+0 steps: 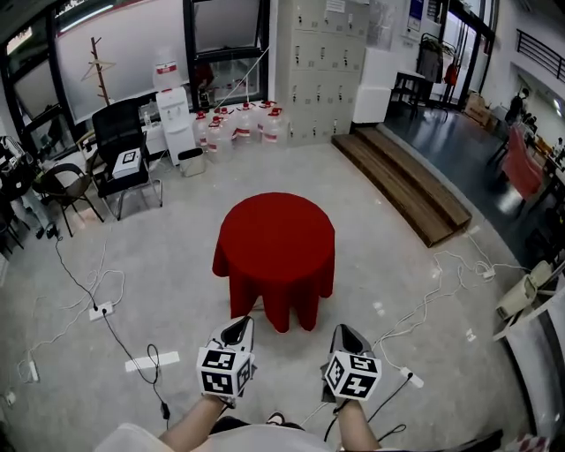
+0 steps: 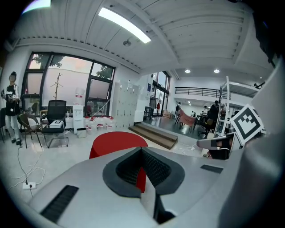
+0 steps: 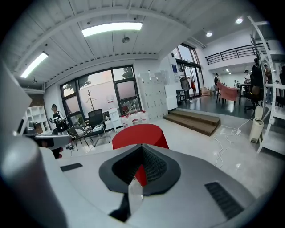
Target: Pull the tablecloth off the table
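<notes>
Both closed, empty: left claw (image 1: 238,327), right claw (image 1: 345,332); head view alone shows floor (image 1: 388,256) ringing tablecloth (image 1: 278,243) hem.

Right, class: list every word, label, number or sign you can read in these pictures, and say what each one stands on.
No text here can be read.
Lockers: sheets stuck on them, too small to read.
Blue sign on the far wall: blurred.
Water bottles: red labels, too small to read.
Left gripper and right gripper: black-and-white square patterns on their cubes, no words.
</notes>
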Demonstrator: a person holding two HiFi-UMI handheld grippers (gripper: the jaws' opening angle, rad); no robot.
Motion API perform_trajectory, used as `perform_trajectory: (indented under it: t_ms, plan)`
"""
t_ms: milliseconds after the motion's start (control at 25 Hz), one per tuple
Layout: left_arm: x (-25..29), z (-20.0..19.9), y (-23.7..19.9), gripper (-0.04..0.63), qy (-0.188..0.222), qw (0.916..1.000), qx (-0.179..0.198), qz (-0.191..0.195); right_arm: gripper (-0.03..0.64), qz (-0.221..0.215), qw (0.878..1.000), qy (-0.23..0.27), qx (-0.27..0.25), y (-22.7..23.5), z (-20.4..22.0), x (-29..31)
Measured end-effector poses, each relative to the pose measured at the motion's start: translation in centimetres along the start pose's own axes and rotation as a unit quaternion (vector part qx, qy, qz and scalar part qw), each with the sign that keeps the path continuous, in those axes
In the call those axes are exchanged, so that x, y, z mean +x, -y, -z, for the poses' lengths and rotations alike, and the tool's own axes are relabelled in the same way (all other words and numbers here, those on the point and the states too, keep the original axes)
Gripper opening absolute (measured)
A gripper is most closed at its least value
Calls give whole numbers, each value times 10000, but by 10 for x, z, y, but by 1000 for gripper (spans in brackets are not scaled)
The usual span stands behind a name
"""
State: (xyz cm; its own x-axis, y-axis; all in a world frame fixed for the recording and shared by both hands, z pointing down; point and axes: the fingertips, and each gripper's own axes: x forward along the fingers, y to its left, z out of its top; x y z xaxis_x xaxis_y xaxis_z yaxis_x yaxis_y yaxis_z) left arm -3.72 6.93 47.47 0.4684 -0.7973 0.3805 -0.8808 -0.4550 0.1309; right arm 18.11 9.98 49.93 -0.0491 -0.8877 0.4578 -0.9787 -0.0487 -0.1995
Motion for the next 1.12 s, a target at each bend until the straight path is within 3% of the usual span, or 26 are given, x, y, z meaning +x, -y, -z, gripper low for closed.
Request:
perform_trajectory:
  t_ms: [680,1120]
  plan:
    - [35,17,-5,15,-311,9993,-211,-82,25,-63,9985,-539,31,14,23,30]
    - [114,-39,-22,15,39,9994,-234,254,25,312,9992,-258,-54,36,-40,82]
